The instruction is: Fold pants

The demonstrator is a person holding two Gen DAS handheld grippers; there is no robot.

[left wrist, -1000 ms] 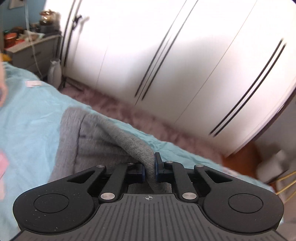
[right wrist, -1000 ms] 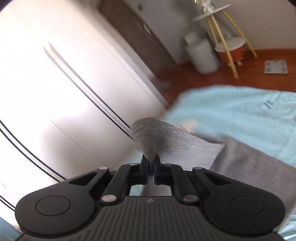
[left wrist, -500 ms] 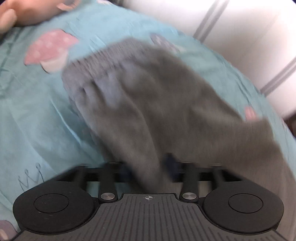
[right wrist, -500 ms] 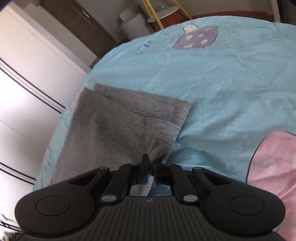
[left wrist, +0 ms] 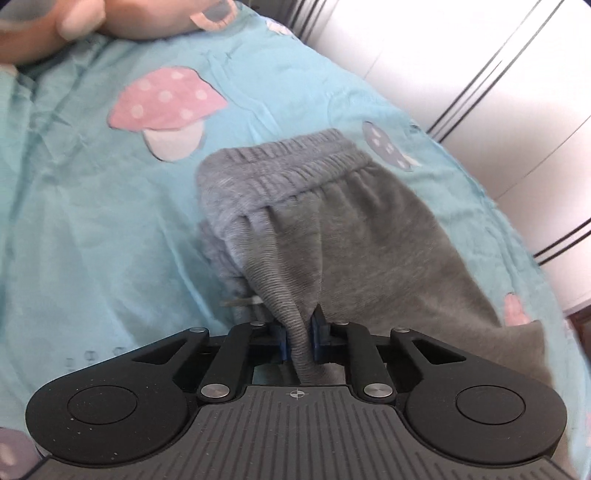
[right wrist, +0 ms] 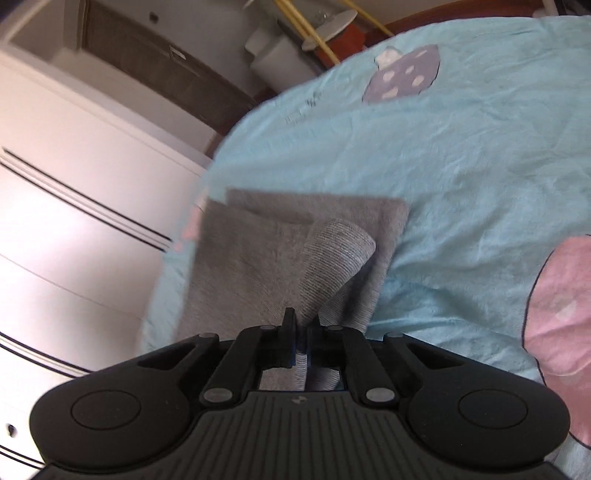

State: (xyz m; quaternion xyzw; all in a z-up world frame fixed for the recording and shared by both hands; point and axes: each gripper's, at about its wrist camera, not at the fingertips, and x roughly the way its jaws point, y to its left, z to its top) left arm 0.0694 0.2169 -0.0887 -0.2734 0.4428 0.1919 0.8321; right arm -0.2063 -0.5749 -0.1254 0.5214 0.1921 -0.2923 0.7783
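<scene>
Grey sweatpants (left wrist: 354,236) lie on a light blue bedsheet (left wrist: 92,229), their ribbed waistband (left wrist: 284,166) at the far end in the left wrist view. My left gripper (left wrist: 300,332) is shut on a ribbed cuff of the pants, which rises from the cloth into its jaws. In the right wrist view the pants (right wrist: 255,258) lie folded over, and my right gripper (right wrist: 301,332) is shut on another ribbed cuff (right wrist: 332,258) that curls up off the layers below.
The sheet (right wrist: 480,166) carries mushroom prints (left wrist: 166,107). White wardrobe doors (left wrist: 480,85) run along the bed's far side. A person's hand (left wrist: 74,22) shows at the top left. A white bin (right wrist: 277,62) and a gold-legged stand (right wrist: 325,26) are on the floor beyond the bed.
Both grippers have come down from in front of the wardrobe to just above the bed, bringing the cuffs over the pants. The leg ends now lie near the waistband.
</scene>
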